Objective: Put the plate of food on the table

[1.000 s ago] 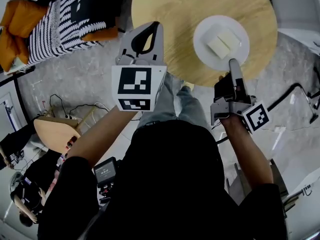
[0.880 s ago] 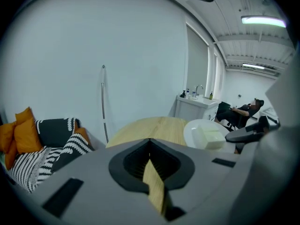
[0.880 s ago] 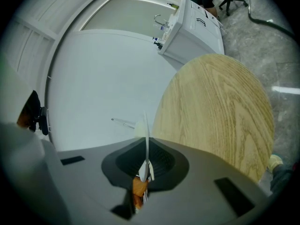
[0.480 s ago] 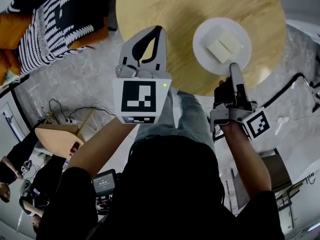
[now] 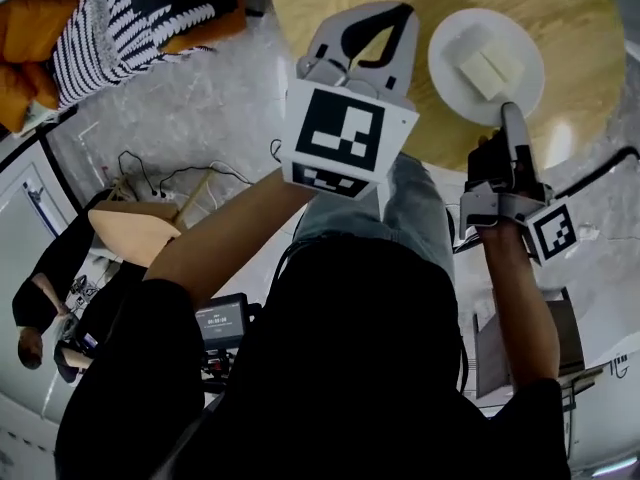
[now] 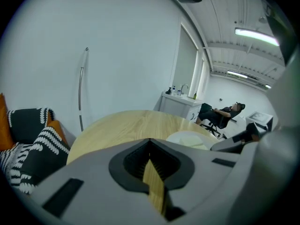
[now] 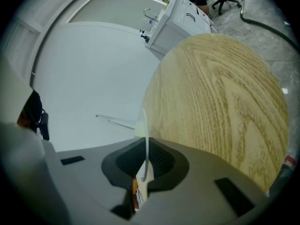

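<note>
The left gripper [image 5: 400,13] is held above the near edge of the table [image 5: 585,68]. Its fingers [image 6: 93,172] are pressed almost together, with only a thin slit between them. Nothing is gripped; bare wood is seen through the slit. A striped cushion [image 5: 130,18] is seen well to the left of these fingers.

Just to the right of the left fingers, the plate [image 5: 450,78] is found over the table, close to its near edge, with two pale blocks of food [image 5: 490,71] on it.

The right gripper [image 5: 510,113] is placed at the near side of the plate. Its fingers [image 7: 206,172] are closed on the rim, which is seen edge-on between them as a thin white line in the right gripper view.

Since the plate is already over the table, the task is judged nearly done. Whether the plate's base rests on the wood cannot be told. If it does not, a short lowering is left. After that, the right fingers are to be spread and drawn back from the rim. The plate has not yet been released.
</note>
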Motion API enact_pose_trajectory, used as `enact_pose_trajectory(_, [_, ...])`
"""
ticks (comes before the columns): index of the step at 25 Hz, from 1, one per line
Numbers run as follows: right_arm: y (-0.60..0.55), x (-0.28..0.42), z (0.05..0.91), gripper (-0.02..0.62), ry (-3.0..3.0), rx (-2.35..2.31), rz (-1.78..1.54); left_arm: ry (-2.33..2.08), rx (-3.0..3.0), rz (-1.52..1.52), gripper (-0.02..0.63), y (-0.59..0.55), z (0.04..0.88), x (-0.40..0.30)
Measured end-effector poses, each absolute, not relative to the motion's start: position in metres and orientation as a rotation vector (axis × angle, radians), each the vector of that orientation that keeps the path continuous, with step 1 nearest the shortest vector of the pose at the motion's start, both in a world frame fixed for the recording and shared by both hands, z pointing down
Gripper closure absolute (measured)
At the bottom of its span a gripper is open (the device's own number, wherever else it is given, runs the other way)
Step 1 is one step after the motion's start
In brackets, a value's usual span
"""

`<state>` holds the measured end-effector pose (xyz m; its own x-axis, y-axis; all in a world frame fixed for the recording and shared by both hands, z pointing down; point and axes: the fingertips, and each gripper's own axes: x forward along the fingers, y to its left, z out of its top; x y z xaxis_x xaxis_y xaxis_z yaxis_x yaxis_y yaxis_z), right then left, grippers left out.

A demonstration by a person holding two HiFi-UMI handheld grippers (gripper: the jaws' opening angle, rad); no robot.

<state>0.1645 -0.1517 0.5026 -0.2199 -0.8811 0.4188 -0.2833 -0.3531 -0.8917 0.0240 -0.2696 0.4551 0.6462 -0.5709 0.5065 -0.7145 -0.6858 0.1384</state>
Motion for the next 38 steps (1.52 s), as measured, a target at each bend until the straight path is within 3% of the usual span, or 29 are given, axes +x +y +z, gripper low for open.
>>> enact_pose_trajectory(16, [-0.151,0.158,0.503,0.577,1.343,-1.571,-1.631,-0.756,2.646,0.495,0.601,-0.261,0.443,0.042])
enact_pose_trajectory(38, [-0.145,0.153,0.514,0.577,1.332,-1.601,-1.707,-0.795,2.593,0.516,0.601,-0.271,0.451,0.043])
